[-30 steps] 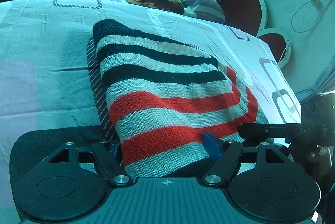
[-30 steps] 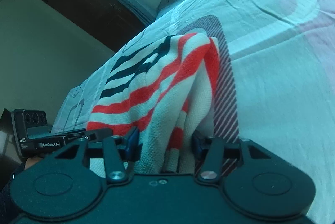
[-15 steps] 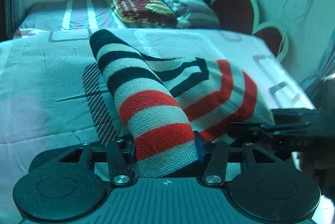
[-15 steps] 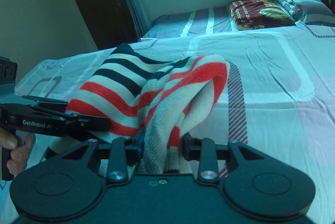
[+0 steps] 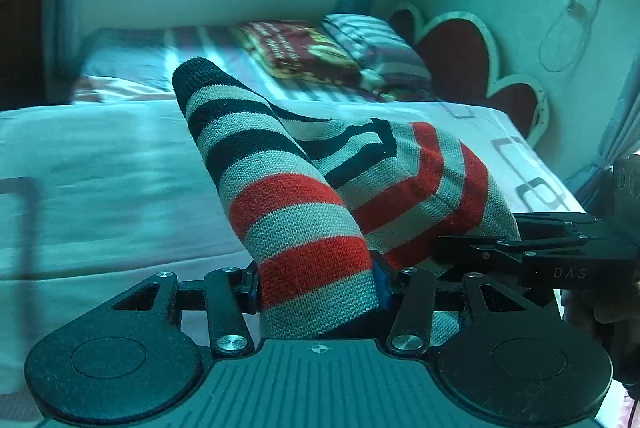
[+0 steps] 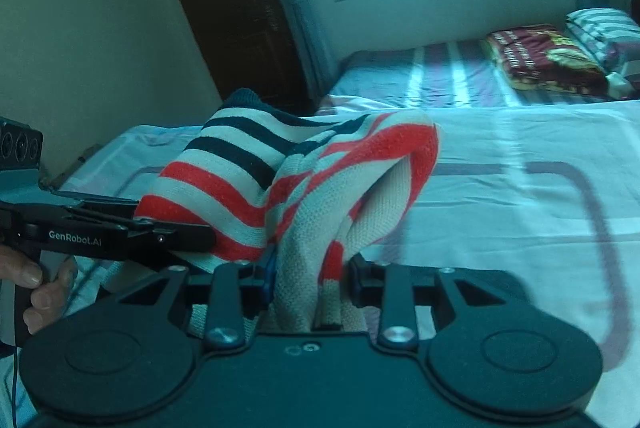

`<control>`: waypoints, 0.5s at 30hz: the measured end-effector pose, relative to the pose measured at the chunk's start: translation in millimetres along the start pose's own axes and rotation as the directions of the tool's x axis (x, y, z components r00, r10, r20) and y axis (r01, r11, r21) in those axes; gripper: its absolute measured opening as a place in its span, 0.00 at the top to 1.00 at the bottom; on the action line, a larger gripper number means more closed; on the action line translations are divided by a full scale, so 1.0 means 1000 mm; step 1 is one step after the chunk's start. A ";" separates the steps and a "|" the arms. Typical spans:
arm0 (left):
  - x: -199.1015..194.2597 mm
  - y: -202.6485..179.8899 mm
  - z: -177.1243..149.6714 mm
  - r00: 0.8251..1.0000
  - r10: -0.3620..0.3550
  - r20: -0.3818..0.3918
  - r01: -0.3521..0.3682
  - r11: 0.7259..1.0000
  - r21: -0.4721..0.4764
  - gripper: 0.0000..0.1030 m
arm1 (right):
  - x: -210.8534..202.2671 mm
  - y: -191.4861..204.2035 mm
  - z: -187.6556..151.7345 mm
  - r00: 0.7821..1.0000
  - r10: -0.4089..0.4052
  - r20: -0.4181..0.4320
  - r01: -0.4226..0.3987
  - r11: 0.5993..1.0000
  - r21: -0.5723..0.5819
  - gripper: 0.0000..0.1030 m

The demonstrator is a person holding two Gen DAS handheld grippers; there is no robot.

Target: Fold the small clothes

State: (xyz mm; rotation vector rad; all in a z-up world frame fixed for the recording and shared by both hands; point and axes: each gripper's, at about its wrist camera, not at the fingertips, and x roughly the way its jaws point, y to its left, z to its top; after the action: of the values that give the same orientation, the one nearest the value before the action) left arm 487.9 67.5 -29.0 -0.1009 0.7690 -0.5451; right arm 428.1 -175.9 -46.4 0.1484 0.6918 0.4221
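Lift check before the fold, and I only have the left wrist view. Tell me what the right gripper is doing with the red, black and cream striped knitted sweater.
Observer: The right gripper is shut on a bunched edge of the red, black and cream striped knitted sweater.
Operator: Report what shows inside the fold on that side.
Observer: The cream inner face shows beneath the red edge stripe.
Operator: Now describe how the left gripper looks from there.
Observer: The left hand wraps its handle, and the left gripper reaches in against the sweater's lower red stripes.
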 end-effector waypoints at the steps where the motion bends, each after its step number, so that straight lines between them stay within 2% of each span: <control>1: -0.010 0.014 -0.002 1.000 0.016 0.002 -0.016 1.000 -0.004 0.52 | 0.009 0.014 0.000 1.000 0.016 -0.001 -0.016 1.000 0.002 0.68; 7: -0.061 0.094 -0.029 0.994 0.105 -0.003 -0.105 0.992 -0.064 0.52 | 0.066 0.082 -0.003 0.992 0.122 -0.039 -0.122 0.992 0.001 0.68; 15: -0.092 0.175 -0.092 0.990 0.143 -0.020 -0.144 0.972 -0.184 0.52 | 0.123 0.142 -0.016 0.968 0.212 -0.134 -0.215 0.977 -0.005 0.68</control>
State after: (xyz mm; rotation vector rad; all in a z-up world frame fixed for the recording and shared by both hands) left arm 445.7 273.9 -86.3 -0.2140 0.8256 -0.3361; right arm 455.8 4.7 -92.8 0.1788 0.8060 0.6495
